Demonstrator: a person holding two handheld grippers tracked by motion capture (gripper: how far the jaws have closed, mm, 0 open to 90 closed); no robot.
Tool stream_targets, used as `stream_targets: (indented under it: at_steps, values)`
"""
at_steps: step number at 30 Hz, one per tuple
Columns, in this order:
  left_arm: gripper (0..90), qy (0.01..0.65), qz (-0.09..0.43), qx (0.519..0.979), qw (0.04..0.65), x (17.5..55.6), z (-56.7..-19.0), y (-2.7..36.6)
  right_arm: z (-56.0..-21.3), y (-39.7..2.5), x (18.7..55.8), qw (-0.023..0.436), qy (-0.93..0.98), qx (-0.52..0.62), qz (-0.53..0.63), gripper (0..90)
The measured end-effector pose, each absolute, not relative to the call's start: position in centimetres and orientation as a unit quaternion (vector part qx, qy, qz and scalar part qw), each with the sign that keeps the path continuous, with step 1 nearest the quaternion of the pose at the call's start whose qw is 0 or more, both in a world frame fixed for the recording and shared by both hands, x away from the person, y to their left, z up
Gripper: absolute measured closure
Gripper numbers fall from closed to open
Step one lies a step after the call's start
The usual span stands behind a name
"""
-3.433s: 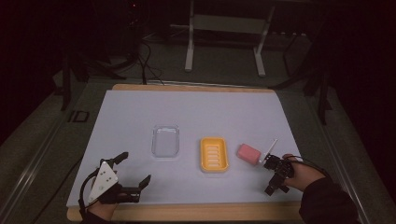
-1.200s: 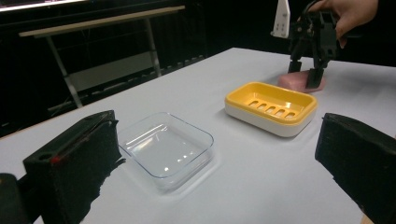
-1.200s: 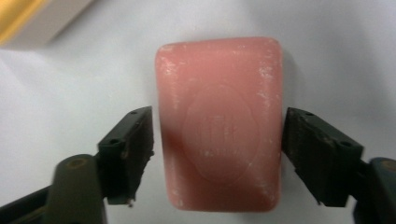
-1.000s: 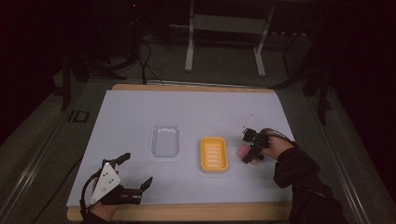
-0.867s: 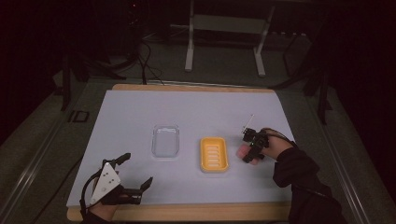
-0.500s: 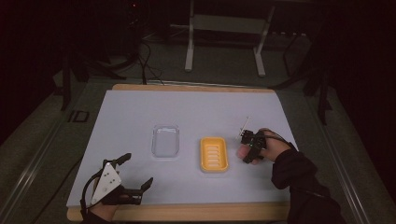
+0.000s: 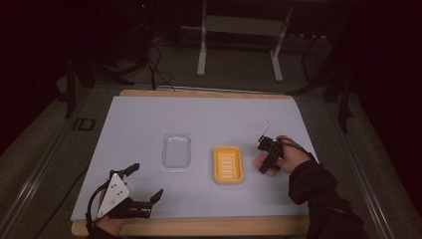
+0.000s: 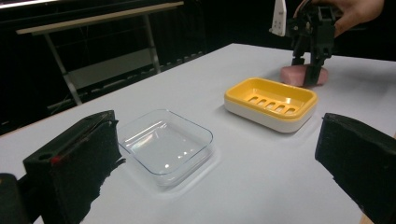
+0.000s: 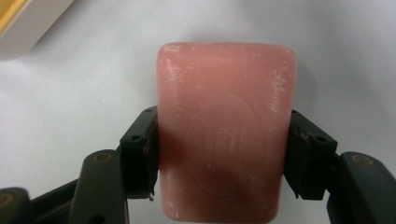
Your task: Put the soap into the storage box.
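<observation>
A pink bar of soap (image 9: 224, 93) lies flat on the white table, just right of a yellow soap dish (image 7: 228, 164). My right gripper (image 7: 266, 157) comes down on the bar from above, and its two black jaws press against the bar's long sides, shut on it. From the left gripper view the soap (image 8: 289, 73) sits behind the yellow dish (image 8: 271, 100) with the right gripper (image 8: 310, 60) on it. My left gripper (image 7: 148, 179) rests open at the front left with nothing between its jaws.
A clear plastic dish (image 7: 176, 150) lies left of the yellow dish, seen close in the left gripper view (image 8: 163, 144). The white table (image 7: 209, 117) ends in a wooden front edge (image 7: 199, 226). A metal stand (image 7: 239, 30) is on the floor beyond.
My right gripper has moved from the front right, leftward and away, onto the pink soap, and its jaws now sit against the bar. The left gripper has stayed put.
</observation>
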State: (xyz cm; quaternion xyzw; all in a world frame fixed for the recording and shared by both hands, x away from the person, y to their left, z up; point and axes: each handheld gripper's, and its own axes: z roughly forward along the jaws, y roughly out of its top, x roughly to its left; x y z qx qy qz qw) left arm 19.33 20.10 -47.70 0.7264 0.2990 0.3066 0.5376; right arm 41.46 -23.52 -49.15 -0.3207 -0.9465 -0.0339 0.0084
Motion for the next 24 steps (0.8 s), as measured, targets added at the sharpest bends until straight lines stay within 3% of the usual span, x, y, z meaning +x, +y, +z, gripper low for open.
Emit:
stream_targets:
  at_steps: [10, 24]
  values:
    - [0.5, 0.298, 0.307, 0.728, 0.536, 19.3, -47.7, 20.0, -47.3, -24.0, 40.5, 0.010, -0.916, -0.396, -0.056, 37.6]
    - [0.6, 0.299, 0.310, 0.728, 0.534, 19.3, -47.7, 20.1, -44.5, -22.7, 37.6, -0.037, -0.877, -0.475, -0.068, 37.6]
